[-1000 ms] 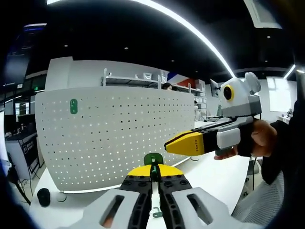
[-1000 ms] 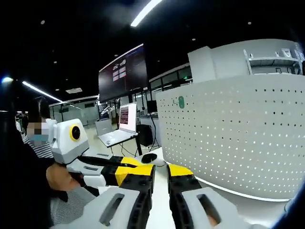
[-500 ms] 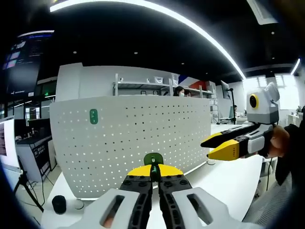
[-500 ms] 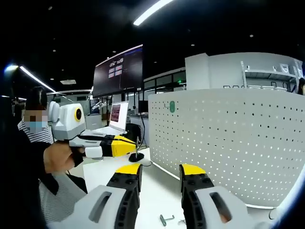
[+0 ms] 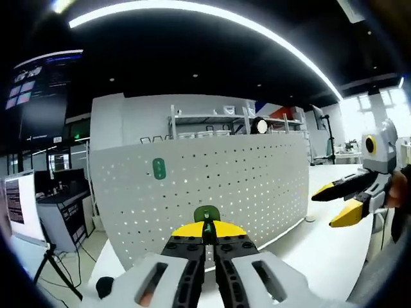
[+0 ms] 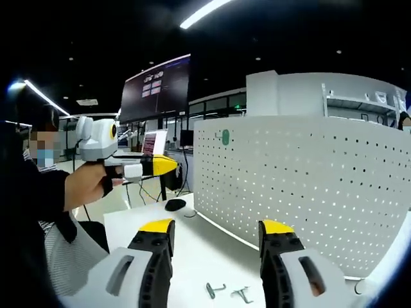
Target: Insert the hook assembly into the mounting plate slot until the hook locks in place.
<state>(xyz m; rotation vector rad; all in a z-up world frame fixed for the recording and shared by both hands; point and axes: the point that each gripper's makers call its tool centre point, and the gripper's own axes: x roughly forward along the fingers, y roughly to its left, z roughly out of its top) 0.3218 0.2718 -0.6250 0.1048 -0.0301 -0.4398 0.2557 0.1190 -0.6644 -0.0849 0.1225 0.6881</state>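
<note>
The white perforated mounting plate point(image 5: 218, 186) stands upright on the table, with a green tag point(image 5: 158, 169) near its upper left. My left gripper point(image 5: 207, 227) is shut on a green hook piece point(image 5: 207, 213) in front of the plate, apart from it. My right gripper point(image 5: 343, 202) hangs open at the far right, held by a hand. In the right gripper view the right gripper point(image 6: 217, 228) stands wide open with nothing between its jaws, facing the plate point(image 6: 308, 186) and its green tag point(image 6: 225, 136). The left gripper point(image 6: 168, 165) is held up at the left.
Two small metal hooks point(image 6: 214, 290) point(image 6: 242, 295) lie on the white table point(image 6: 186, 250) between the right jaws. A black round object point(image 6: 174, 204) sits by the plate's left end. A laptop point(image 6: 153, 142) and a dark screen point(image 6: 157, 90) stand behind; a person sits at left.
The right gripper's jaws have spread wider and it has drifted away from the left gripper. The left gripper stays shut on the green piece. Both views have shifted.
</note>
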